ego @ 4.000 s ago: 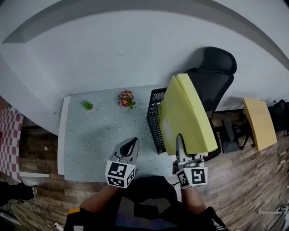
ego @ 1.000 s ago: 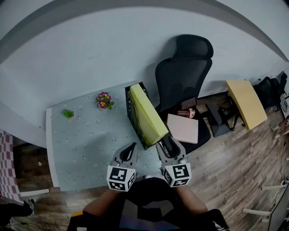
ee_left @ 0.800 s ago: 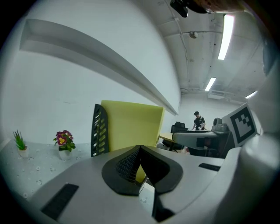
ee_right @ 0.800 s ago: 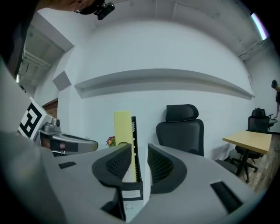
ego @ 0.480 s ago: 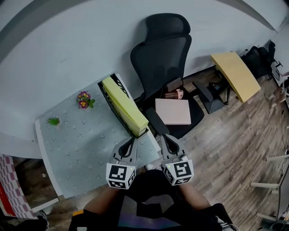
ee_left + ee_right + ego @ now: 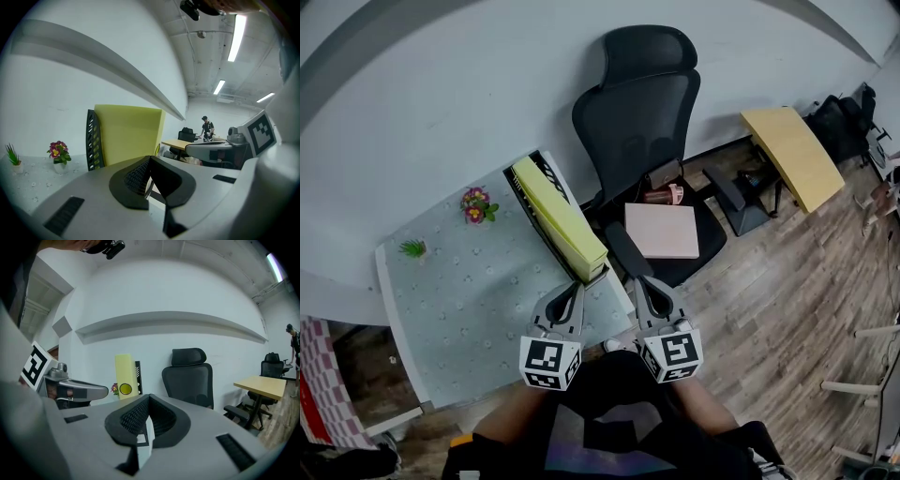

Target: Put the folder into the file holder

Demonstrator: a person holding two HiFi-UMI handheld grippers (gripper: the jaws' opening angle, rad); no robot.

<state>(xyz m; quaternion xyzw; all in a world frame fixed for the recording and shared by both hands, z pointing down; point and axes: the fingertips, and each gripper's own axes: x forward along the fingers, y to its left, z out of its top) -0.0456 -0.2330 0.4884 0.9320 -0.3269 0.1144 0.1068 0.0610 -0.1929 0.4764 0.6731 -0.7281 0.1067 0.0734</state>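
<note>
The yellow folder [image 6: 563, 225] stands upright inside the black mesh file holder [image 6: 547, 172] at the right end of the table [image 6: 459, 309]. No gripper touches it. My left gripper [image 6: 577, 288] hovers over the table's near right corner, just short of the holder, with its jaws together and nothing between them. Beside it, off the table edge, my right gripper [image 6: 637, 281] is shut and empty too. The left gripper view has the folder [image 6: 129, 133] and the holder [image 6: 93, 140] straight ahead of the shut left gripper [image 6: 150, 160]. In the right gripper view the folder [image 6: 123, 373] is far ahead beyond the right gripper [image 6: 149, 397].
A black office chair [image 6: 642, 122] stands right of the table, with a pink board [image 6: 662, 231] on its seat. A potted flower [image 6: 475, 204] and a small green plant [image 6: 413, 249] sit at the table's back. A yellow desk [image 6: 792, 155] is farther right on the wood floor.
The folder, once held above the holder by my right gripper, now stands inside it. That gripper let go, pulled back and shut. The head view swung right.
</note>
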